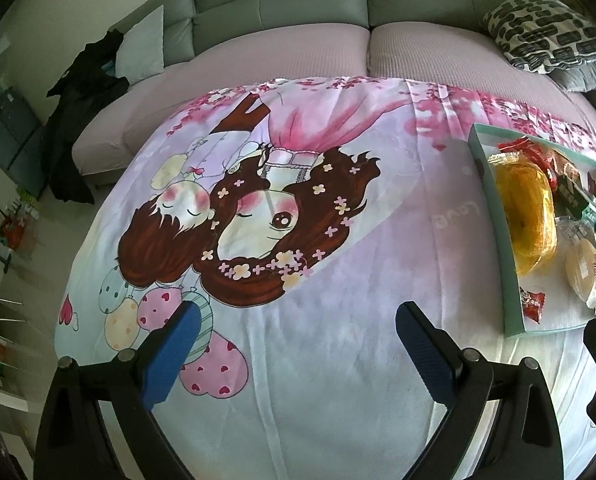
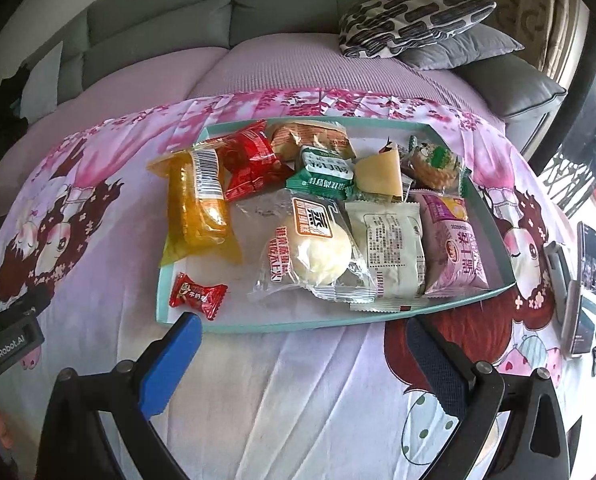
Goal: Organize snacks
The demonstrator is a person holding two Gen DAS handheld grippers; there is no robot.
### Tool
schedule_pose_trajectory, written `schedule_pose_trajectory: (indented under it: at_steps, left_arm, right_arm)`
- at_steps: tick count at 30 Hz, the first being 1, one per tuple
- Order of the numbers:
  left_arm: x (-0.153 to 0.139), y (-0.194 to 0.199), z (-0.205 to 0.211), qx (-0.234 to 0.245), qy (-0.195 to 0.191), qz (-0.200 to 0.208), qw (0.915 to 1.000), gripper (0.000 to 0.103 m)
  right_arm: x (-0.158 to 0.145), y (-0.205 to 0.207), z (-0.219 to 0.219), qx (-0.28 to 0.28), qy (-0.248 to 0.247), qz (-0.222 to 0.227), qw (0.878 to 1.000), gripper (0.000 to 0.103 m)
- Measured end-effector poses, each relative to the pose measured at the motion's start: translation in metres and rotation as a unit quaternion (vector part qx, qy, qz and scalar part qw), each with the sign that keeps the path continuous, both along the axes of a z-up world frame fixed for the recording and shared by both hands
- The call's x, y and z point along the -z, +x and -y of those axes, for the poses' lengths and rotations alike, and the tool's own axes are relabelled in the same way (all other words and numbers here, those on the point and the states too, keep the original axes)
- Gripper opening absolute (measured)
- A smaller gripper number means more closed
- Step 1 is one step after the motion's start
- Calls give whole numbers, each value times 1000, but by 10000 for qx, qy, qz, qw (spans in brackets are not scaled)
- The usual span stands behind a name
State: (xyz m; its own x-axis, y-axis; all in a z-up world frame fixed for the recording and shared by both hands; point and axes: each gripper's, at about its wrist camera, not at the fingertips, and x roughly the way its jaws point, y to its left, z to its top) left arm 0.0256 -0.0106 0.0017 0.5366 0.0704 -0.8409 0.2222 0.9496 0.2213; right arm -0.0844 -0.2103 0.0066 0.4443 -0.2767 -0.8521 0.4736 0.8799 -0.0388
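Right wrist: open-jawed right tool (image 2: 302, 340) just short of tray (image 2: 257, 326) edge.

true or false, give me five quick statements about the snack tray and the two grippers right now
1. Both grippers are open and hold nothing. True: the right gripper and the left gripper each show spread fingers with only cloth between them.
2. The small red candy lies outside the tray. False: it lies inside the teal tray, in its near left corner.
3. The yellow-wrapped snack sits on the tray's left side. True.
4. The pink packet lies at the tray's left end. False: it is at the right end.
5. The tray stands on a bare wooden table. False: it rests on a cartoon-print cloth.
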Motion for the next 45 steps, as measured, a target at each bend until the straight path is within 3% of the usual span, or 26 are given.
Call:
schedule_pose_trajectory:
  at_steps: [45]
  left_arm:
    - [10,2,11,104,74,-201,9997,98]
  right_arm:
    - [8,-1,6,113,177,-67,9998,103]
